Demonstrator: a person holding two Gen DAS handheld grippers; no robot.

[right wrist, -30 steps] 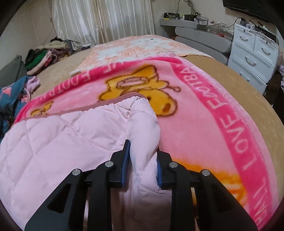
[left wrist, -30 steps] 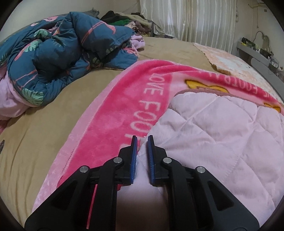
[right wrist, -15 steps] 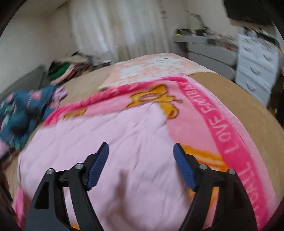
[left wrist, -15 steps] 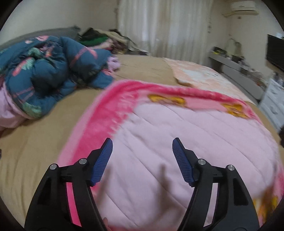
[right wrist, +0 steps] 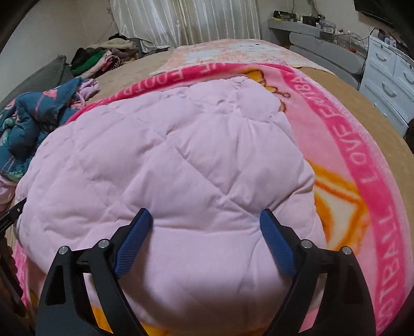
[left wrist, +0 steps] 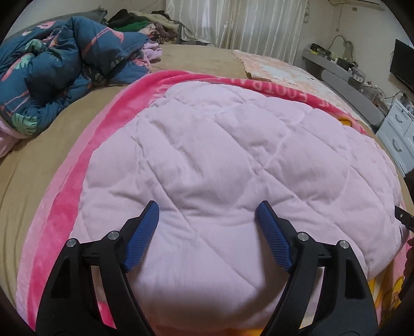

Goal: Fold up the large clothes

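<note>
— What lies under you?

— A tan bed [left wrist: 46,155]. On it spreads a pink blanket [right wrist: 367,165] with white letters and a yellow cartoon, and on the blanket lies the quilt [left wrist: 220,144], pale pink, stitched in diamonds, folded into a rounded pad.

— Anything else on the bed?

— A blue duvet [left wrist: 59,67] is bunched at the far left, well apart from the quilt. A peach mat [right wrist: 233,53] lies at the far end, and a heap of clothes [right wrist: 103,55] sits beyond, near the curtain [left wrist: 248,23]. White drawers [right wrist: 388,85] stand to the right of the bed.

— Where is the quilt next to your grippers?

— Straight ahead of both and below them. My left gripper [left wrist: 207,232] hangs over its near left part, my right gripper [right wrist: 205,239] over its near right part.

— Are they holding it?

— No. Both sets of jaws stand wide apart with nothing between the blue pads [left wrist: 143,232]; whether the tips touch the cloth I cannot tell.
</note>
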